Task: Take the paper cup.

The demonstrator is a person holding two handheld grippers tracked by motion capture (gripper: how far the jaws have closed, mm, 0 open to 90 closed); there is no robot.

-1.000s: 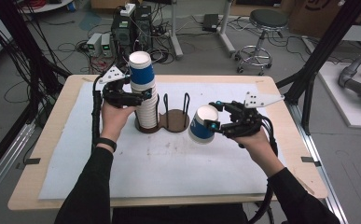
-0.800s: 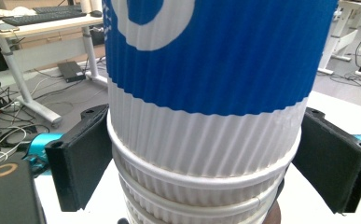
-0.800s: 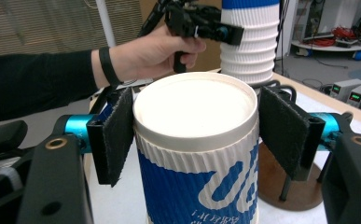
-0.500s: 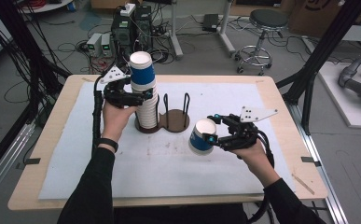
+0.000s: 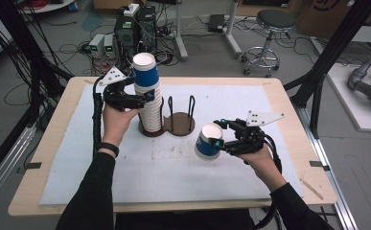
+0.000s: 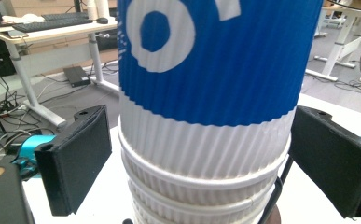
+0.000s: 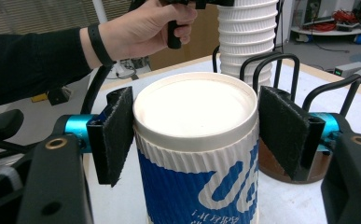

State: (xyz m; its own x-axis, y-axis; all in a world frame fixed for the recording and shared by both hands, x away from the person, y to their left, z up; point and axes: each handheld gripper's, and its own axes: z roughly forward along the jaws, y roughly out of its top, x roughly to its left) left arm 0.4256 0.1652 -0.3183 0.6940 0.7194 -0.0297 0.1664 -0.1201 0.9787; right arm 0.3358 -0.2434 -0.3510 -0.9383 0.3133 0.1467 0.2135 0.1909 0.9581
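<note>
Our right fingers (image 7: pixel 196 140) pinch the cup (image 5: pixel 208 142) above the surface (image 5: pixel 173 172); a slack grip drops it. Our left fingers (image 6: pixel 213 163), just opening, stand spread beside the stack (image 5: pixel 147 96), and a bump topples it.

Overhead faces forward-down — tong cameras close on cups (image 7: pixel 194 154).

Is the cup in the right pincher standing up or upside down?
Upside down. In the right gripper view the blue-and-white cup shows its flat closed bottom on top, between the right gripper pads.
</note>
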